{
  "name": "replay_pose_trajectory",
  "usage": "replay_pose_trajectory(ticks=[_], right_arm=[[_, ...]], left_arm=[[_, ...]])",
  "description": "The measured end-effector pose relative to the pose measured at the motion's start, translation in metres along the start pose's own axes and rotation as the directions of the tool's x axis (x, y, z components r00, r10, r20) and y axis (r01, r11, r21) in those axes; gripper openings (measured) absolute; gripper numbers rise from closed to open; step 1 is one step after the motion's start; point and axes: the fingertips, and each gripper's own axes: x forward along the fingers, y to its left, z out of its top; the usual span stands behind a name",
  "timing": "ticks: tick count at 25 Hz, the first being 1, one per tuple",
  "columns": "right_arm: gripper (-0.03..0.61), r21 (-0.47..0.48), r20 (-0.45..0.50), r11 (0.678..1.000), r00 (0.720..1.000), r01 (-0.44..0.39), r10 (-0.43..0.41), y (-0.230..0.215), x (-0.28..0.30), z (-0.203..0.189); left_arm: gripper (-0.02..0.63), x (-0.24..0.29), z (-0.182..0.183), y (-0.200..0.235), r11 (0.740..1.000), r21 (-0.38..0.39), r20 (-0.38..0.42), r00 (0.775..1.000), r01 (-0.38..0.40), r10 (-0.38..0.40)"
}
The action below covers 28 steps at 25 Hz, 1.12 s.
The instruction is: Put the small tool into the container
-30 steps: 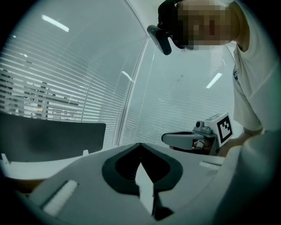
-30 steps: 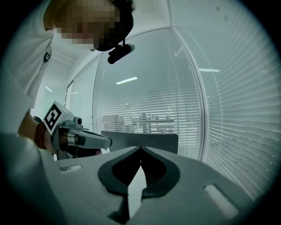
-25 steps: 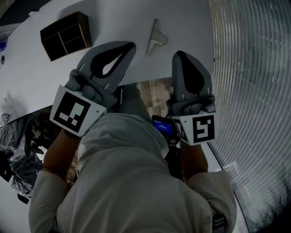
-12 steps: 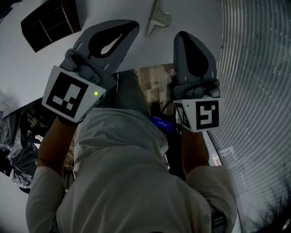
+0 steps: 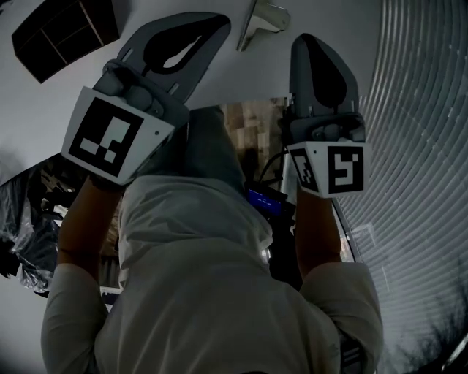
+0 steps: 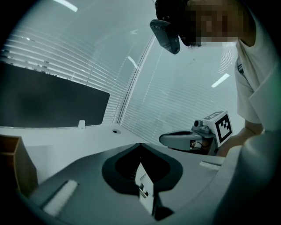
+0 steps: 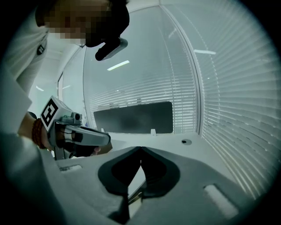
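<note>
Left gripper (image 5: pixel 216 22) and right gripper (image 5: pixel 307 40) are advancing past the white desk's (image 5: pixel 248 73) near edge. Their jaws are together and empty, likely nearing the pale metal small tool (image 5: pixel 259 18) lying ahead, right of the dark brown compartmented container (image 5: pixel 58 33).

Sitting far left on the white flat table (image 5: pixel 248 73): dark wooden compartmented box (image 5: pixel 62 33). Lying well right of it: pale metal bracket-shaped tool (image 5: pixel 262 18). Hovering between them: left gripper (image 5: pixel 216 22); hanging right of the tool: right gripper (image 5: pixel 311 40).
</note>
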Motion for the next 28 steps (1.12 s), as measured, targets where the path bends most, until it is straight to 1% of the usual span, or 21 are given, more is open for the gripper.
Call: replay_pose_trajectory(ticks=[3, 7, 11, 12, 18, 22, 28], right_arm=[[0.000, 0.004, -0.015, 1.000, 1.000, 0.005, -0.004, -0.005, 0.004, -0.009], [0.002, 0.007, -0.039, 1.000, 0.999, 0.004, -0.004, -0.008, 0.016, -0.026], [0.006, 0.039, -0.069, 0.999, 0.998, 0.015, -0.012, -0.015, 0.022, -0.041], [0.030, 0.055, -0.075, 0.998, 0.997, 0.015, -0.011, -0.018, 0.024, -0.045], [0.065, 0.102, -0.097, 0.994, 0.995, 0.027, -0.017, -0.027, 0.036, -0.059], [0.121, 0.184, -0.114, 0.982, 0.993, 0.044, -0.023, -0.033, 0.042, -0.069], [0.140, 0.257, -0.147, 0.965, 0.989, 0.048, -0.010, -0.033, 0.045, -0.089]], left_arm=[[0.003, 0.008, -0.006, 0.001, 1.000, 0.005, -0.008, 1.000, 0.012, -0.012], [0.003, 0.018, -0.022, 0.009, 1.000, -0.015, -0.018, 1.000, 0.017, -0.017], [0.003, 0.025, -0.035, 0.013, 0.999, -0.029, -0.030, 0.999, 0.024, -0.025], [0.003, 0.028, -0.038, 0.013, 0.999, -0.033, -0.033, 0.999, 0.026, -0.027], [0.003, 0.038, -0.051, 0.016, 0.998, -0.039, -0.059, 0.997, 0.042, -0.044], [0.003, 0.043, -0.052, 0.016, 0.998, -0.034, -0.060, 0.996, 0.056, -0.058], [0.003, 0.045, -0.060, 0.016, 0.997, -0.036, -0.073, 0.995, 0.062, -0.065]])
